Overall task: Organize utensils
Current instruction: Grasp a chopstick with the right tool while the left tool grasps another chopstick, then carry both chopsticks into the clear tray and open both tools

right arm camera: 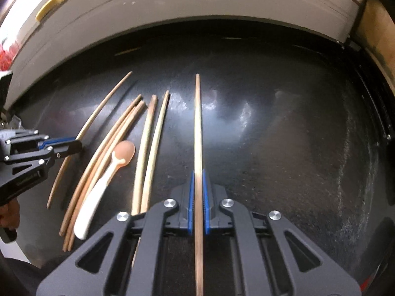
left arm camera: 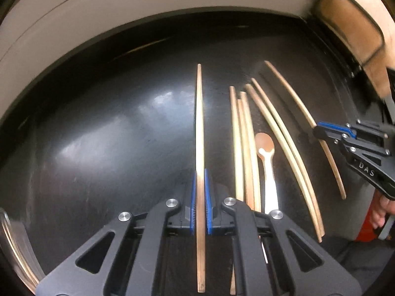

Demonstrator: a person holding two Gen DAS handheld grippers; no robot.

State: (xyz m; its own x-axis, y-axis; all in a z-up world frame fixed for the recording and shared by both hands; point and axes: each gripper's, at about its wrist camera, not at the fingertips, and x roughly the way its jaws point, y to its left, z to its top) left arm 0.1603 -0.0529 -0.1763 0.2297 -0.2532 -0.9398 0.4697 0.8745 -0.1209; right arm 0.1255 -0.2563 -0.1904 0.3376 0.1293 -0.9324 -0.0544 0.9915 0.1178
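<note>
My left gripper point(left arm camera: 200, 180) is shut on a wooden chopstick point(left arm camera: 199, 128) that points forward over the black table point(left arm camera: 103, 135). My right gripper point(right arm camera: 197, 180) is shut on another wooden chopstick point(right arm camera: 198, 128). Each gripper shows in the other's view, the right one point(left arm camera: 321, 130) at the right edge and the left one point(right arm camera: 74, 144) at the left edge, each holding its chopstick point(left arm camera: 291, 86) point(right arm camera: 103, 101). Several loose chopsticks point(left arm camera: 244, 148) point(right arm camera: 150, 148) lie side by side between them. A small white-handled spoon point(left arm camera: 265, 148) point(right arm camera: 121, 153) lies among them.
A pale wall or cabinet front point(left arm camera: 148, 5) point(right arm camera: 197, 2) runs along the table's far edge. A tan object with a dark rim point(left arm camera: 353, 32) stands at the back right. Something glassy point(left arm camera: 9, 241) shows at the lower left.
</note>
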